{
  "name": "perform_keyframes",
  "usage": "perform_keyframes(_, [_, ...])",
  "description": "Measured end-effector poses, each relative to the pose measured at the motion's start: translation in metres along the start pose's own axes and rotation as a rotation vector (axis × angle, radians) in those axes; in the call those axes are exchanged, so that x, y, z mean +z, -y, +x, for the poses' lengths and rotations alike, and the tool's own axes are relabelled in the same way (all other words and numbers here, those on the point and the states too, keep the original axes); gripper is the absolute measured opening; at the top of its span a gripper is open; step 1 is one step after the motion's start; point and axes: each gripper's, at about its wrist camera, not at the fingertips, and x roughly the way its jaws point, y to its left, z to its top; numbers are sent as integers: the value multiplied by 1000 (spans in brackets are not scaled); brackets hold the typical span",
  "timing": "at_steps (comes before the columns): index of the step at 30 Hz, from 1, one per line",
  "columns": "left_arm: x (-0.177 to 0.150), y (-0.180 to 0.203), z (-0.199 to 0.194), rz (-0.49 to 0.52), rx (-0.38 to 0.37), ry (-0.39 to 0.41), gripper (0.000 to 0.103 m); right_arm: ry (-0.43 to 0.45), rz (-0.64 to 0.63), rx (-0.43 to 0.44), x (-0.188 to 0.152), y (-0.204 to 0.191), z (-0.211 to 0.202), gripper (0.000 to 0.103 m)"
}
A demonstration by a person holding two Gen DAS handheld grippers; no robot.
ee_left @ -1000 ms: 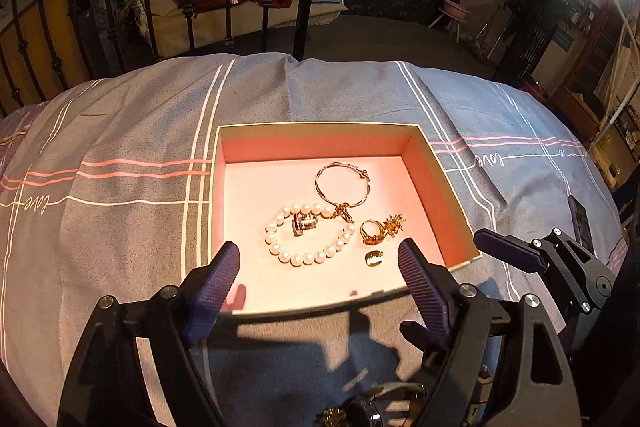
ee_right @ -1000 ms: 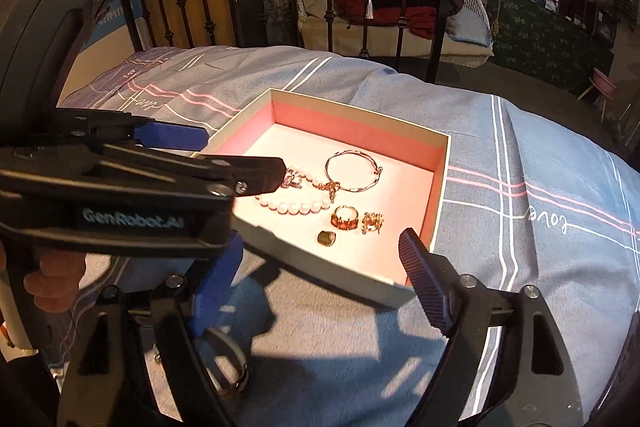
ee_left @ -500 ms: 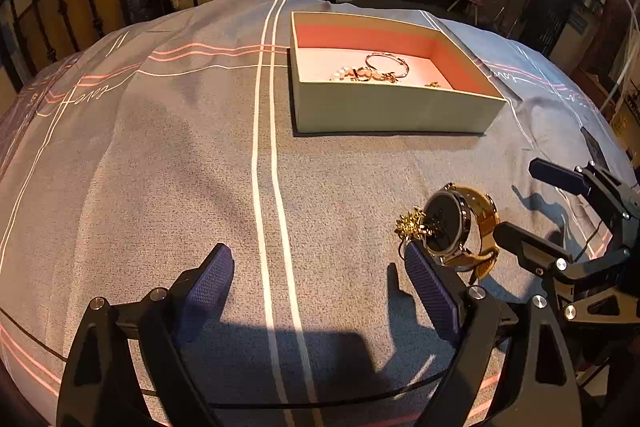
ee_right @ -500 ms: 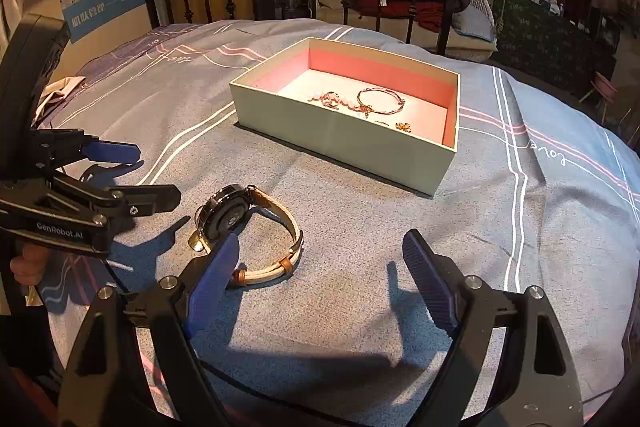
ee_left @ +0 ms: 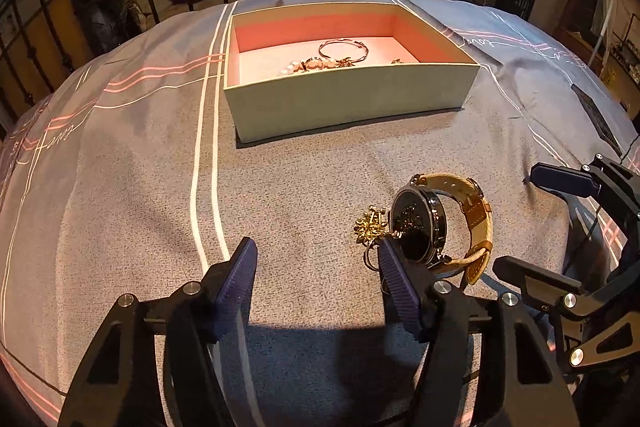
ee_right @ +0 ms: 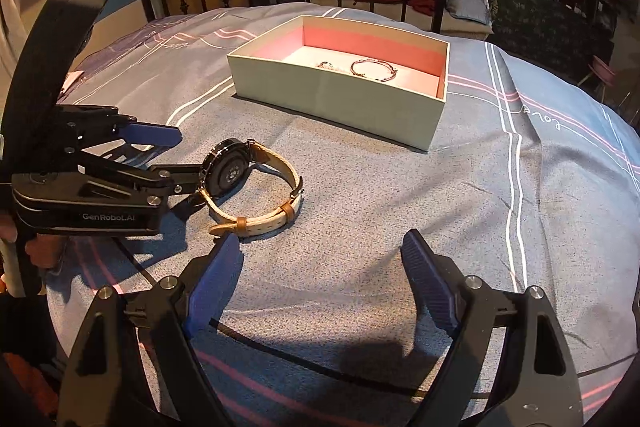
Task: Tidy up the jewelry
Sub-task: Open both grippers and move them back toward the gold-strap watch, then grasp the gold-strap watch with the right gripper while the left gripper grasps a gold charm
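Now we see a grey bedspread (ee_left: 120,187) with white and pink stripes, and on it stands an open box (ee_left: 348,99) with a pink inside; we take this box as our landmark. Inside the box lie a thin gold bangle (ee_left: 344,50) and, just beside it toward the near wall, a string of pearls (ee_left: 308,65); other small pieces there are too small for us to name.

In front of the box, well apart from it, a watch (ee_right: 248,187) with a tan strap lies on the cloth, its dark round case tilted up on edge. A small gold ornament (ee_left: 370,225) lies touching the watch case, on the side away from the strap.

Our left gripper (ee_left: 316,275) is nearer to us than the watch, its two blue fingers spread apart and holding nothing; one finger (ee_left: 396,283) is just beside the ornament. Our right gripper (ee_right: 320,283) is also on the near side of the box, fingers wide apart and empty, with the watch strap just beside its left finger (ee_right: 212,283).
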Motion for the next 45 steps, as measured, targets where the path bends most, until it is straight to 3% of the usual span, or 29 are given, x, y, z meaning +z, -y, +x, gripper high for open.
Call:
perform_keyframes(3, [0, 4, 0, 32, -28, 1, 46, -5, -13, 5, 2, -4, 3, 83])
perform_keyframes(8, [2, -11, -2, -24, -42, 7, 8, -17, -31, 15, 4, -9, 6, 83])
perform_keyframes(13, [0, -39, -13, -148, -127, 57, 5, -20, -65, 30, 10, -15, 11, 83])
perform_keyframes(17, [0, -52, -14, -212, -162, 53, 5, -30, -101, 52, 18, -22, 21, 83])
perform_keyframes(21, [-1, -49, -15, -202, -170, 47, 5, -33, -115, 70, 26, -27, 27, 83])
perform_keyframes(29, [-3, -38, -15, -156, -144, 42, 5, -37, -24, 159, 48, -26, 39, 83])
perform_keyframes(30, [-3, -36, -15, -149, -143, 40, 5, -49, -18, 160, 49, -27, 44, 79])
perform_keyframes(31, [-4, -35, -16, -142, -138, 39, 5, -69, -19, 164, 48, -27, 48, 57])
perform_keyframes(32, [-5, -32, -16, -131, -137, 39, 5, -88, -20, 178, 48, -28, 51, 50])
perform_keyframes(39, [3, -25, -18, -105, -131, 49, 5, -10, 0, 157, 46, -19, 30, 48])
perform_keyframes(45, [44, -20, -29, -76, -114, 120, 5, 66, 16, 96, 75, 2, 15, 48])
